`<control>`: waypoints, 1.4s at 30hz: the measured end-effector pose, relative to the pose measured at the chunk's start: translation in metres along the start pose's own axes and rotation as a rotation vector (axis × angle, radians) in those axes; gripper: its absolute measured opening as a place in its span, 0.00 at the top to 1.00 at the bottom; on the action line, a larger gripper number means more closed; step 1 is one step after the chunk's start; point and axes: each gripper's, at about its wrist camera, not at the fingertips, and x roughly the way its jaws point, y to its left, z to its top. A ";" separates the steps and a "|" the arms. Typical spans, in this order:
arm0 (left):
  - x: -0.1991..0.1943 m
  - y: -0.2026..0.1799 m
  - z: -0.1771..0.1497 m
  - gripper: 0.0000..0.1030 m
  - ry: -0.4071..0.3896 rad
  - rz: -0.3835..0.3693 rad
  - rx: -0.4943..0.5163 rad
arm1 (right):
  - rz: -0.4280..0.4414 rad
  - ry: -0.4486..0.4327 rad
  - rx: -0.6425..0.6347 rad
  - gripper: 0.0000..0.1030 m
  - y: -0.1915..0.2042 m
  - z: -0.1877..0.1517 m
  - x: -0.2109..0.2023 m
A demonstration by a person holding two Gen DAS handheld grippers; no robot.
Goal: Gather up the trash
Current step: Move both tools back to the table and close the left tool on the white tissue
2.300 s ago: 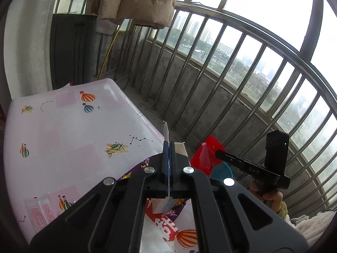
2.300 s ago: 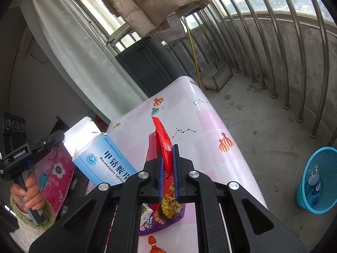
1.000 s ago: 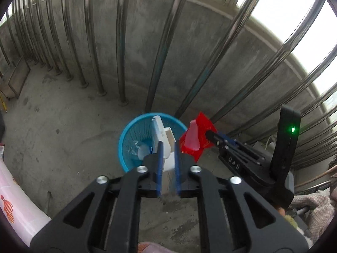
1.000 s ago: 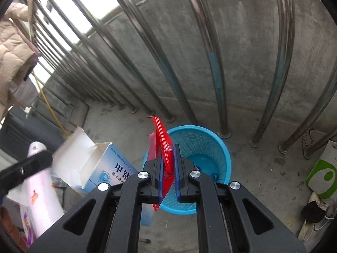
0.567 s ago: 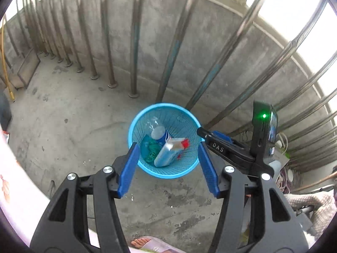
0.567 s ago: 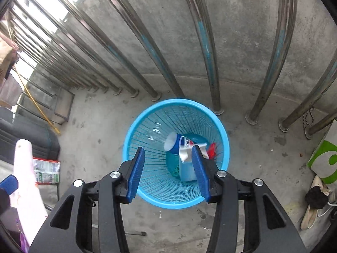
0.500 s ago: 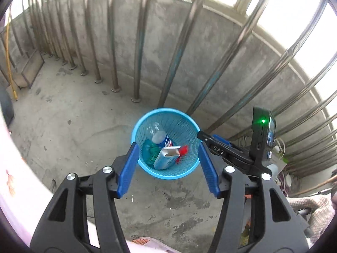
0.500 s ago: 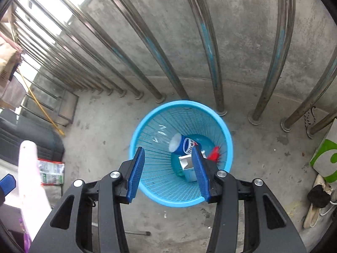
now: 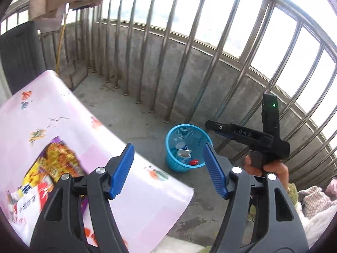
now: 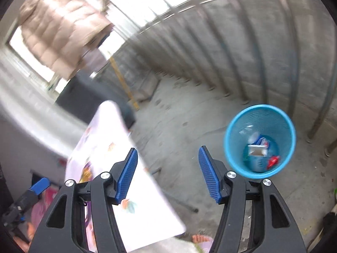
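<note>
The blue mesh bin stands on the concrete floor by the railing; it also shows in the right wrist view. Inside it lie a white carton, a red wrapper and a bottle. My left gripper is open and empty, above the table's corner. My right gripper is open and empty, to the left of the bin; its fingers show in the left wrist view above the bin. Colourful snack wrappers lie on the pink table.
Steel railing bars and a low concrete wall close the balcony. A beige jacket hangs overhead. A dark cabinet stands behind the table. Blankets lie at the far right. The right wrist view is blurred.
Both grippers let go of the carton and the red wrapper over the bin, and these now lie in it. Both have since swung back left, bringing the table into view.
</note>
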 end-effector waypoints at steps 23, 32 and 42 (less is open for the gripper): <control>-0.174 0.193 -0.168 0.44 -0.252 0.195 -0.532 | 0.469 0.520 -0.322 0.58 0.272 -0.130 0.094; -0.150 0.224 -0.171 0.55 -0.219 0.083 -0.609 | 0.375 0.581 -0.418 0.83 0.290 -0.154 0.124; -0.139 0.228 -0.175 0.55 -0.214 0.016 -0.665 | 0.482 0.680 -0.445 0.95 0.299 -0.176 0.127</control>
